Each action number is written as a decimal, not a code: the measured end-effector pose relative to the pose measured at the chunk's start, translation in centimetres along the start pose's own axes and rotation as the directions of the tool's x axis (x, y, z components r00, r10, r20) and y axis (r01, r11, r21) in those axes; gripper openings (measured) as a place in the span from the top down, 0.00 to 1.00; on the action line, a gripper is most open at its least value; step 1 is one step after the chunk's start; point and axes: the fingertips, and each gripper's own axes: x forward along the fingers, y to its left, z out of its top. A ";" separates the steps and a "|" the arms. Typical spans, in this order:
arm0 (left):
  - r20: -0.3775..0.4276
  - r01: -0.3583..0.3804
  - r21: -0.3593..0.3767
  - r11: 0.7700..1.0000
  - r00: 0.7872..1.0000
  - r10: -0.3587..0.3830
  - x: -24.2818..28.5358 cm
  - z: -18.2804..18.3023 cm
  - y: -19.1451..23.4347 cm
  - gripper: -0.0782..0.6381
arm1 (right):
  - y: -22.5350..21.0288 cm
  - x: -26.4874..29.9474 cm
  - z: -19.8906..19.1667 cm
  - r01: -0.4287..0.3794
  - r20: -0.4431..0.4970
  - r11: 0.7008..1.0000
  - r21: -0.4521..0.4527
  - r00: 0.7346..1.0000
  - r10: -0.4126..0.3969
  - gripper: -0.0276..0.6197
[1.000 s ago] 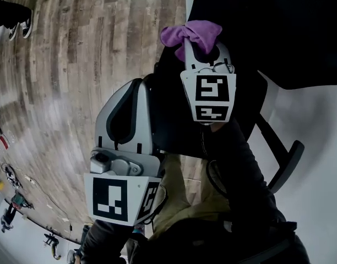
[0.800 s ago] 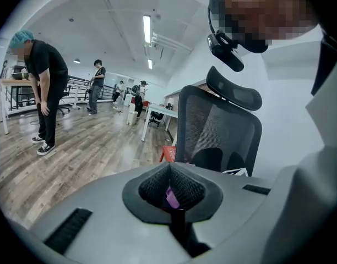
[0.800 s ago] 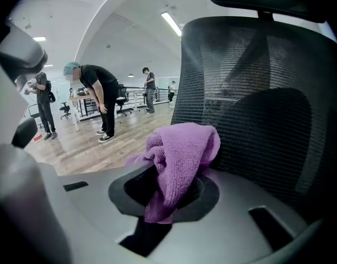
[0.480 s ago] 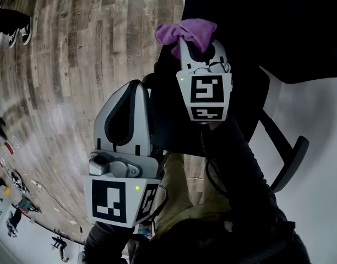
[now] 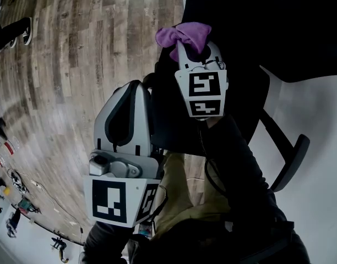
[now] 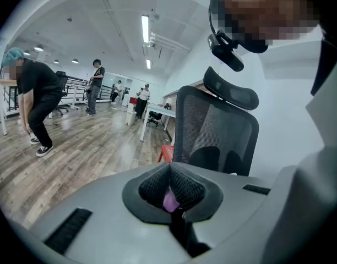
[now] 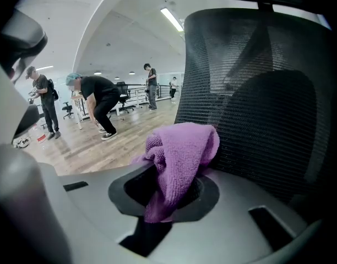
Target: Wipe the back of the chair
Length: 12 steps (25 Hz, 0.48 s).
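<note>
1. The right gripper [image 5: 194,47] has slid a little to the left in the last second. Its jaws squeeze the purple cloth [image 5: 185,33] tight.
2. The cloth is right up against the chair back [image 7: 256,92], low on the mesh. It looks like it touches.
3. So I think the wiping is going on. Most of the mesh is still to do.
4. The left gripper [image 5: 132,88] has stayed put, lower down and away from the chair. Its jaws are pressed together. A small purple bit [image 6: 169,201] shows where they meet. I cannot tell what it is.
5. The chair back is black mesh, see-through, with a headrest [image 6: 230,89] on top. The soft cloth might snag on it.
6. The room is big and bright, with a wood floor [image 5: 75,65] and long lights [image 6: 145,29]. People [image 7: 99,100] stand far off. One bends down.
</note>
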 end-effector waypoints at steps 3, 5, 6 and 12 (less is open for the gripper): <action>-0.001 -0.001 0.005 1.000 1.000 0.001 -0.3 0.0 0.1 0.88 | -0.1 0.0 0.2 0.002 -0.004 1.000 0.003 1.000 -0.002 0.85; 0.006 -0.001 0.006 1.000 1.000 0.001 -0.4 0.2 0.0 0.88 | -0.1 -0.1 0.1 -0.002 -0.007 1.000 0.004 1.000 0.002 0.86; 0.008 0.000 0.007 1.000 1.000 0.000 -0.4 0.2 -0.2 0.88 | -0.2 -0.1 0.1 -0.005 -0.008 1.000 0.005 1.000 0.005 0.85; 0.010 0.011 0.018 1.000 1.000 -0.011 0.1 0.3 -1.1 0.88 | -1.2 -0.2 0.0 0.000 -0.012 1.000 0.016 1.000 0.000 0.85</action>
